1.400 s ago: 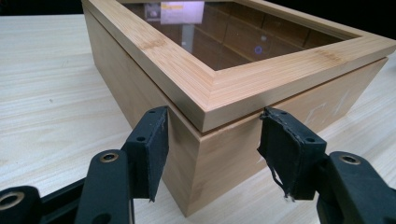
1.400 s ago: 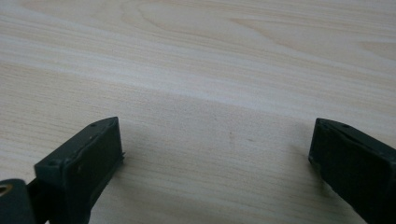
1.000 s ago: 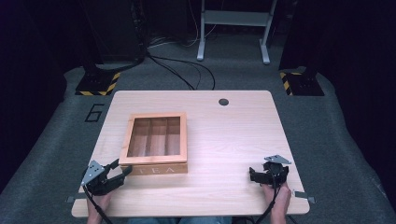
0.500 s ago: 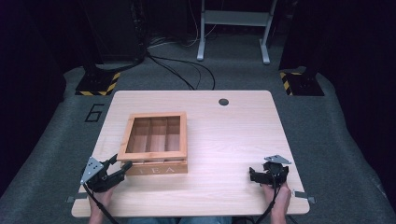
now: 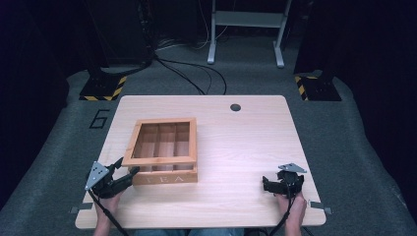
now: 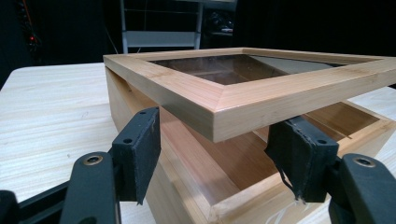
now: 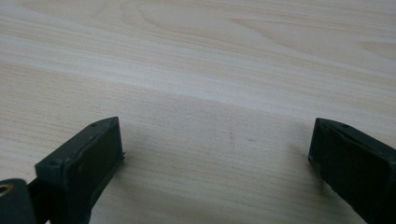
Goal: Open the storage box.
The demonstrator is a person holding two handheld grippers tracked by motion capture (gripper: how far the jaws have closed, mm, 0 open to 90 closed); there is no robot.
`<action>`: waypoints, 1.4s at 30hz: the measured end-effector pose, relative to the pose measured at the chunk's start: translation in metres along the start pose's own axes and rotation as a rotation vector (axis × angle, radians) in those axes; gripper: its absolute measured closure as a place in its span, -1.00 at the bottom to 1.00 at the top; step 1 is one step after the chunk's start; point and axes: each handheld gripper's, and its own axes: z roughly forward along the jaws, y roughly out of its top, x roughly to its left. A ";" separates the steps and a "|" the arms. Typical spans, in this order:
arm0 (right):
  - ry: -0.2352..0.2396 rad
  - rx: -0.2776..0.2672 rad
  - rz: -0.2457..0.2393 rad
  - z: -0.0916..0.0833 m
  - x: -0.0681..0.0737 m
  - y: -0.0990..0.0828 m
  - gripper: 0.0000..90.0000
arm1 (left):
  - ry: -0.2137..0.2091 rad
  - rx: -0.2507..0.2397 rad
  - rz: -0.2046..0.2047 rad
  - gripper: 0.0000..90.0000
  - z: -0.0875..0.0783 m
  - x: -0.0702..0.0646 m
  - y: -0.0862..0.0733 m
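A wooden tea box (image 5: 162,150) sits left of centre on the worktop (image 5: 246,142), its glass lid (image 6: 243,79) propped slightly up, three dividers inside. The left gripper (image 5: 123,174), jaws open, straddles the box's corner at 7 o'clock. The right gripper (image 5: 275,184), jaws open, rests at 5 o'clock.

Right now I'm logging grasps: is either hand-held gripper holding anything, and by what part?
Neither. The left hand-held gripper is open around the lid's raised front corner, not clamped; the right hand-held gripper is open over the table.

Jaws apart under raised lid (image 6: 261,100) of wooden box (image 6: 196,172).

Wooden tea box (image 5: 164,172) on table's left-front; glass-paned lid (image 6: 261,88) raised ajar (front corner lifted), dividers inside.
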 end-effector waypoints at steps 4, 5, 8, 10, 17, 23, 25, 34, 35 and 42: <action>0.000 -0.002 0.001 0.000 0.000 0.000 -0.95 | 0.005 0.002 -0.011 -0.34 0.004 0.001 0.000; 0.000 -0.002 0.001 0.000 0.000 0.000 -0.95 | 0.005 0.002 -0.011 -0.34 0.004 0.001 0.000; 0.000 0.000 -0.001 0.000 0.000 0.000 -0.95 | 0.002 -0.024 -0.016 -0.34 0.006 0.002 0.002; 0.000 0.000 0.000 0.000 0.000 0.000 -0.95 | 0.008 -0.021 -0.012 -0.33 0.006 0.002 0.003; -0.001 0.002 0.002 0.000 0.000 0.000 -0.95 | 0.040 -0.033 0.013 -0.21 0.009 0.000 0.008; -0.001 0.002 0.003 0.000 0.000 0.000 -0.94 | 0.071 -0.045 0.035 -0.10 0.011 0.000 0.008; -0.001 0.001 0.003 0.000 0.000 0.000 -0.94 | 0.079 -0.057 0.044 -0.02 0.012 0.001 0.009; -0.001 0.001 0.003 0.000 0.000 0.000 -0.94 | 0.128 -0.076 0.051 0.14 0.015 0.000 0.011; 0.000 0.001 0.001 0.000 0.000 0.000 -0.94 | 0.143 -0.075 0.050 0.21 0.015 0.000 0.012; 0.000 0.000 0.001 0.000 0.000 0.000 -0.94 | 0.171 -0.063 0.050 0.33 0.014 -0.001 0.015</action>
